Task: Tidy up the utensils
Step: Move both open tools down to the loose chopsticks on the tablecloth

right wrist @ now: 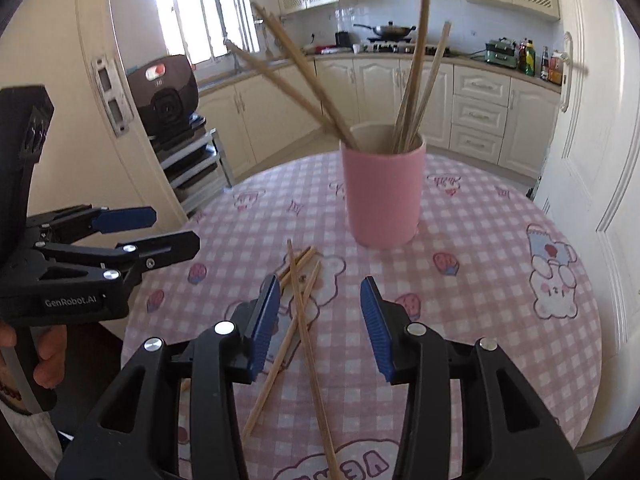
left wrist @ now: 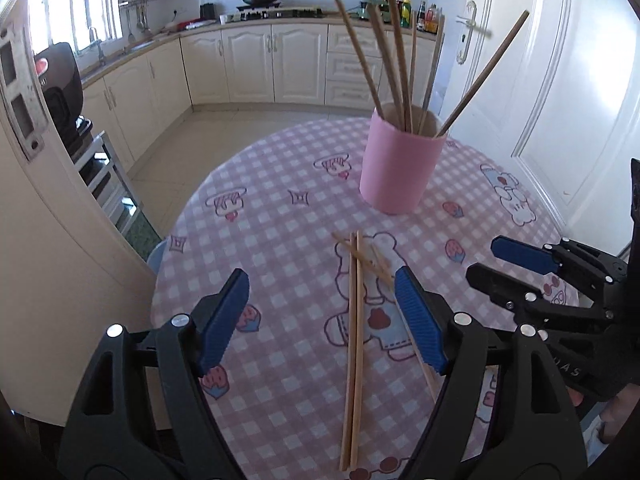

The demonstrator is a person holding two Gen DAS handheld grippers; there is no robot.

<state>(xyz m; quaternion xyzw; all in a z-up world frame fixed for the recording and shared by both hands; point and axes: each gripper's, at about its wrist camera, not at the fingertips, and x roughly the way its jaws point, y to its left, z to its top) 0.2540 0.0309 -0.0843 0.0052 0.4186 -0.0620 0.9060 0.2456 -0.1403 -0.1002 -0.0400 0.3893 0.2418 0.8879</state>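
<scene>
On the round table (left wrist: 280,208) with its pink checked cloth, everything sits out in the open. Biggest piece: the pink cup (left wrist: 400,168), upright toward the far side, with several long chopsticks (left wrist: 394,52) fanning out of its mouth. Now the tools. The left gripper (left wrist: 322,312) hangs over the near part of the cloth, jaws spread wide, nothing pinched between the blue pads (left wrist: 222,320). The right gripper (right wrist: 320,316) comes in alongside it, jaws parted more narrowly, pads clear of the wood below. And there's the target: loose chopsticks (right wrist: 298,312) lying flat in a crossed heap on the cloth, near side of the cup and well apart from it, straight beneath both sets of jaws. At the left edge of the right wrist view, a hand (right wrist: 48,360) grips the left tool's handle.
</scene>
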